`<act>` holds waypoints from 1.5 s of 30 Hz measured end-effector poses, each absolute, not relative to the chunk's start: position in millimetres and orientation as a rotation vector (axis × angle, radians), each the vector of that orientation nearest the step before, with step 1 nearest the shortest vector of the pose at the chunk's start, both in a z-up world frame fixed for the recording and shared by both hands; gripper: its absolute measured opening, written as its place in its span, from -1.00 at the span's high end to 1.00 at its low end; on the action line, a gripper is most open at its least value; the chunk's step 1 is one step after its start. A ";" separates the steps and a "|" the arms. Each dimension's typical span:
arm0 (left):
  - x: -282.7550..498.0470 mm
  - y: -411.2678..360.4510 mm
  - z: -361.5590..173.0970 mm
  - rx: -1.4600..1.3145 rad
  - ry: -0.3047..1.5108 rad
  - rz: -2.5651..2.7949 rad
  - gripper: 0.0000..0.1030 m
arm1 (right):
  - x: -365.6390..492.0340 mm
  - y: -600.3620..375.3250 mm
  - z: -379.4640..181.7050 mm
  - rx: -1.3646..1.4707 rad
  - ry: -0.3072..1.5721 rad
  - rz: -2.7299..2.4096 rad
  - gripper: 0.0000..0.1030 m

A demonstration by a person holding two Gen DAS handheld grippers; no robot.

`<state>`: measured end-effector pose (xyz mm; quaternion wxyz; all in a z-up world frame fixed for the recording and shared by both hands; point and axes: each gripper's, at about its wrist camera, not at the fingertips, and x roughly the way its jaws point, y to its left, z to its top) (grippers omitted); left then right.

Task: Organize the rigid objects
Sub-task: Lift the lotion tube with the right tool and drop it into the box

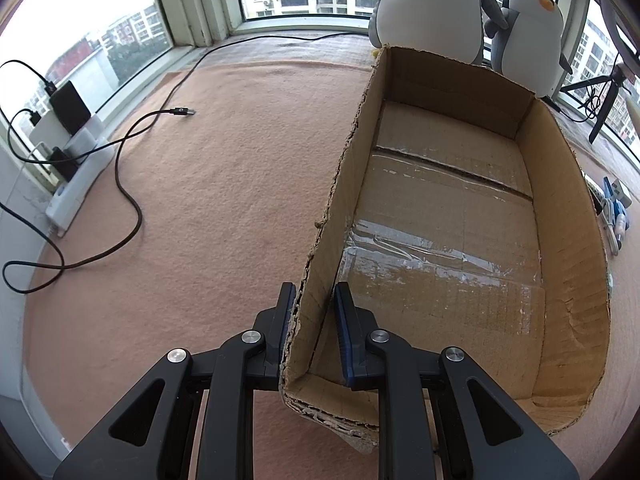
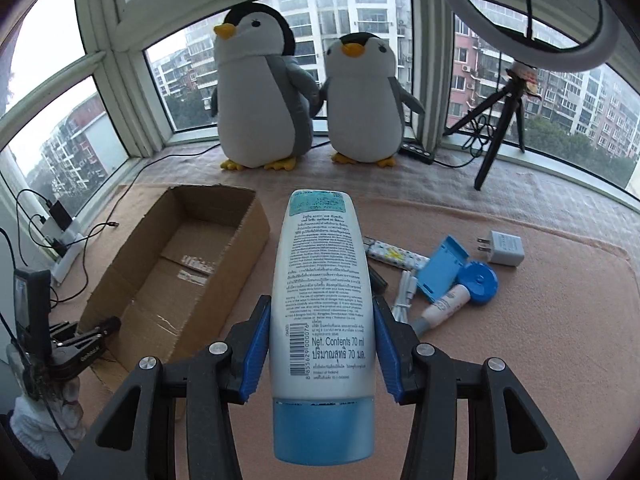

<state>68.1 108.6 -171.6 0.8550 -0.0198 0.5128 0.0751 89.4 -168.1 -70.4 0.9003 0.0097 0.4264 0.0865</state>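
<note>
Cardboard box (image 1: 452,216): open-topped, torn along its rim, old clear tape across the bottom, nothing inside. It sits on a peach felt mat (image 1: 224,184) by the bay window.

Left gripper (image 1: 316,300): clamped tight on the box's near-left wall at the corner, one finger outside and one inside. In the right wrist view it shows as a black gripper (image 2: 94,334) at the near end of the box (image 2: 176,268).

Right gripper (image 2: 320,312): blue pads pressed against both sides of a white lotion tube (image 2: 322,308), which it holds clear of the mat, blue cap toward the camera, back label facing up.

Items loose on the mat, right of the box:
- blue folding stand with round base (image 2: 460,272)
- small cream tube (image 2: 444,308), lying against the stand's base
- white patterned stick-shaped item (image 2: 394,256), partly behind the lotion tube
- white coiled cable (image 2: 404,296)
- white plug adapter (image 2: 504,252), a little apart from the rest

Along the window ledge:
- two plush penguins (image 2: 264,92), side by side and upright
- small black tripod (image 2: 500,120) carrying a ring light (image 2: 560,44)
- white power strip (image 1: 76,176) with chargers plugged in, a black USB cable (image 1: 132,168) trailing loose over the mat
</note>
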 end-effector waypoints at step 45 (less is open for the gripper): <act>69.2 105.8 -172.8 -0.027 1.077 0.180 0.65 | 109.3 -97.3 -85.3 0.055 0.922 0.325 -0.28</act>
